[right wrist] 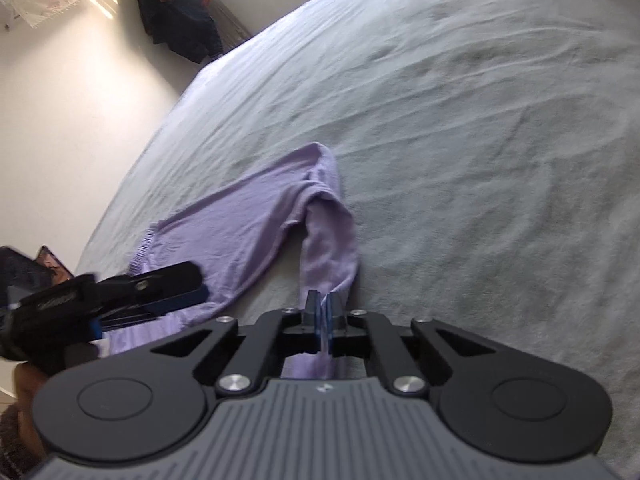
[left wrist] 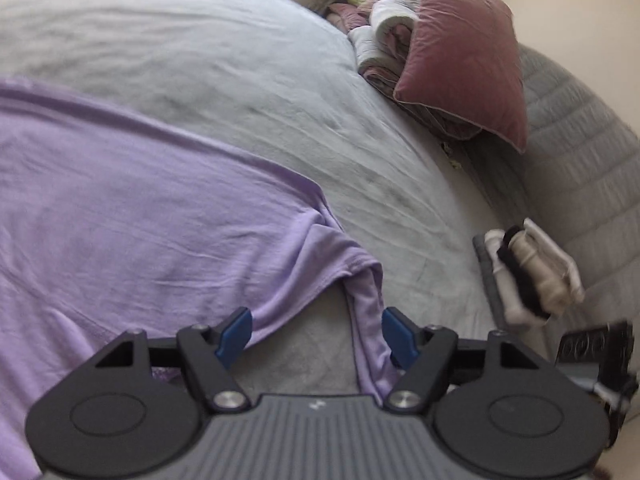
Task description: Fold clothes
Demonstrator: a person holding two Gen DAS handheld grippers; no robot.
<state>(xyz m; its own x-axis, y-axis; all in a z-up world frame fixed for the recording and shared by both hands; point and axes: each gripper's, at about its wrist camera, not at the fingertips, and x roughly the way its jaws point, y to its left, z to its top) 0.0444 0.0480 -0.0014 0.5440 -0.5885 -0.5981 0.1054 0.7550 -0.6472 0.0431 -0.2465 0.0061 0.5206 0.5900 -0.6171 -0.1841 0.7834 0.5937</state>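
A lilac long-sleeved top [left wrist: 120,208] lies spread on the grey bed sheet [left wrist: 240,60]. My left gripper [left wrist: 318,334] is open just above the armpit area. One blue pad [left wrist: 236,334] is at the edge of the body and the other is beside the sleeve [left wrist: 372,320]. In the right wrist view the sleeve [right wrist: 332,240] bends back from the body [right wrist: 224,220] toward me. My right gripper [right wrist: 322,312] is shut on its end, with lilac cloth showing between and behind the pads. The left gripper [right wrist: 188,288] hovers over the body to the left.
A pink cushion [left wrist: 460,60] leans on a pile of folded linens [left wrist: 384,36] at the bed's far corner, next to a grey quilted surface [left wrist: 580,160]. White, black and cream rolled items [left wrist: 528,272] lie at the bed's right edge. A dark garment [right wrist: 176,12] hangs on the wall.
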